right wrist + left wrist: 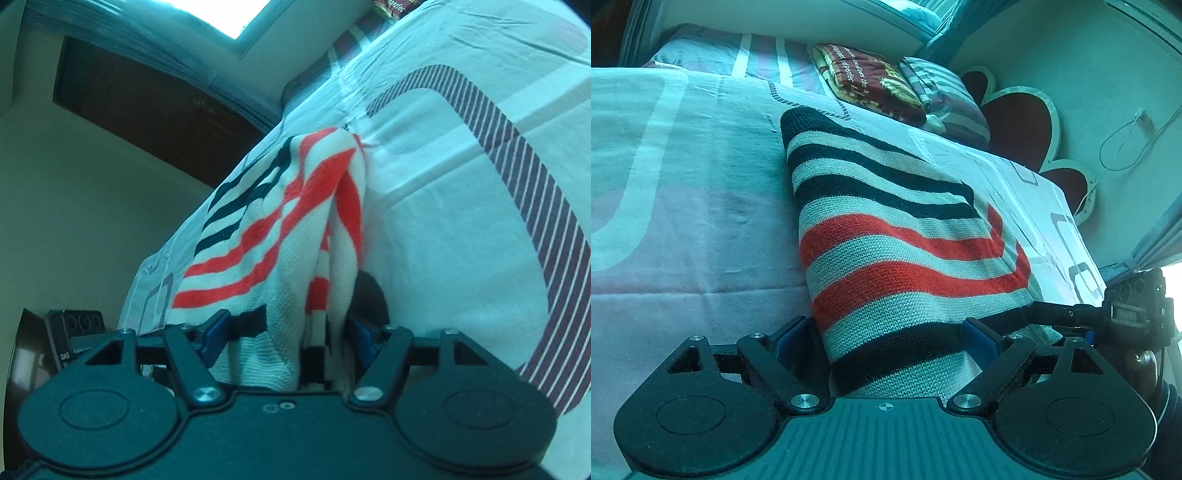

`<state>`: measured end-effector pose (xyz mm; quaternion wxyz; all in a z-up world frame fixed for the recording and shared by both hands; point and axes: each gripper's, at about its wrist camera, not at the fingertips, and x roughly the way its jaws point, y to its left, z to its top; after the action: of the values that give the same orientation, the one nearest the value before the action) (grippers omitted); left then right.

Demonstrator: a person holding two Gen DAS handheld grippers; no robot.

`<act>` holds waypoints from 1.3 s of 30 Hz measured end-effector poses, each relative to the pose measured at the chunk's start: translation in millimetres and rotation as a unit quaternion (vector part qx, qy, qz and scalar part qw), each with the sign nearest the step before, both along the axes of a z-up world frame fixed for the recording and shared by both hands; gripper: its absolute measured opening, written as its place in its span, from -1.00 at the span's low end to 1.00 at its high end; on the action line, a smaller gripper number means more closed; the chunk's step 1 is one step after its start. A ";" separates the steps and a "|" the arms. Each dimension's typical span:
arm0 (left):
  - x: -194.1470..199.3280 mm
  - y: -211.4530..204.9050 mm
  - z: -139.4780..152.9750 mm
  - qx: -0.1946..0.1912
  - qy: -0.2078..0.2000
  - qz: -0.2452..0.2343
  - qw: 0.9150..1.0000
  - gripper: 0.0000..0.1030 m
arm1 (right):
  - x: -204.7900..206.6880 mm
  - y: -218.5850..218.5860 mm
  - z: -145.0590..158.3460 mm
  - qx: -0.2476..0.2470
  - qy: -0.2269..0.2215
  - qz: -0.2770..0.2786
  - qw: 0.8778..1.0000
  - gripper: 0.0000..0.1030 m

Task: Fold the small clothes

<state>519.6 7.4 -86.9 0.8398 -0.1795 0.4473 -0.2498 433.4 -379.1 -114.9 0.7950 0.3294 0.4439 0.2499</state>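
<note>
A striped knit garment in white, black and red lies on the bed sheet, stretching away from me. My left gripper is shut on its near edge, the cloth bunched between the blue pads. My right gripper is shut on another part of the same garment, which hangs in folds between its blue pads. The right gripper also shows at the right edge of the left wrist view, beside the garment's corner.
A folded red printed blanket and a striped pillow lie at the head of the bed. A red heart-shaped headboard stands against the wall. A dark door is beyond the bed's side.
</note>
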 end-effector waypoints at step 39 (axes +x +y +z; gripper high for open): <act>-30.3 11.3 59.7 -0.046 -0.083 0.010 0.995 0.01 | -34.8 73.6 93.1 -0.137 -0.130 0.010 0.982 -0.30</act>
<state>489.2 18.8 -27.2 0.8672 -0.2010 0.3622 -0.2763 398.6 -305.5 -21.8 0.8809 0.1779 0.3701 0.2354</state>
